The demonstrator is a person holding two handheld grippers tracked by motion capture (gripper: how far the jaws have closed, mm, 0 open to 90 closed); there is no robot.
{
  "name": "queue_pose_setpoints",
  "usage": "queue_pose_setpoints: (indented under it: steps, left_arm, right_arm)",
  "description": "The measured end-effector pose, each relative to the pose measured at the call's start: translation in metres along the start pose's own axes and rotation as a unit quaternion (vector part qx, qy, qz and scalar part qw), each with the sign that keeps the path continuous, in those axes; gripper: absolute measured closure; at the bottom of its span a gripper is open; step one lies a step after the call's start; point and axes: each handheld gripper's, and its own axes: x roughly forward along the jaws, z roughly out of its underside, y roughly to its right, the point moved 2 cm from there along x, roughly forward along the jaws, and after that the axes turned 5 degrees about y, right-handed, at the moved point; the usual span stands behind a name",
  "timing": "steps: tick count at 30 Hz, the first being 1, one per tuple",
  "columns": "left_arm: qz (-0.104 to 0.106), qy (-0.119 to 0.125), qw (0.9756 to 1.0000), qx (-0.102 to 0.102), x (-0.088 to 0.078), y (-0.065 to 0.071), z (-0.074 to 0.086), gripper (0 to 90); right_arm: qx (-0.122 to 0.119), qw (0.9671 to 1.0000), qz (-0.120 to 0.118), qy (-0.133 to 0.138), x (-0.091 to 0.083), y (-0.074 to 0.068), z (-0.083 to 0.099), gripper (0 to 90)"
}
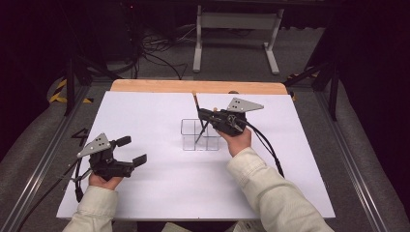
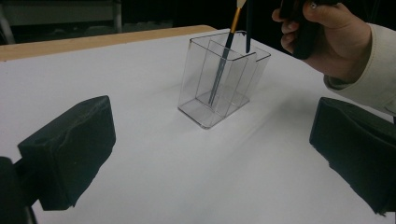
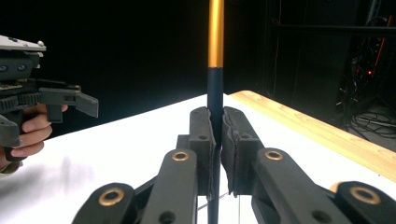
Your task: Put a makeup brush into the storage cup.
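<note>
High view: brush (image 1: pixel 197 112) in right gripper (image 1: pixel 205 116), mid-table

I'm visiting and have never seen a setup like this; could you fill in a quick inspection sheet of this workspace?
Surface: white table top, wooden edge at the far side.
Job's things: clear divided holder; brush standing in it, tilted.
Clutter: nothing seen.
Grippers: right gripper clamped on the brush above the holder; left gripper open, holding nothing, apart from the holder.
Cables: black cable trails from the right gripper; more lie on the floor behind.
Surroundings: dark room, white stand beyond the table.
</note>
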Motion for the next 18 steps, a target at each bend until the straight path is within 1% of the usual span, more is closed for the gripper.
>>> queue_pose_setpoints:
  steps: [3, 10, 18]
  left_arm:
    - [0.000, 0.001, 1.0000, -0.001, 0.000, 0.000, 0.000, 1.1]
    - [0.000, 0.001, 1.0000, 0.000, 0.000, 0.000, 0.000, 1.1]
    - [0.000, 0.000, 1.0000, 0.000, 0.000, 0.000, 0.000, 1.1]
  right_arm:
    - [-0.001, 1.0000, 0.004, -0.003, 0.000, 0.001, 0.004, 82.9]
    - [0.010, 0.9998, 0.008, -0.014, 0.000, 0.005, 0.014, 82.9]
    - [0.016, 0.9996, 0.007, -0.023, 0.002, 0.005, 0.021, 82.8]
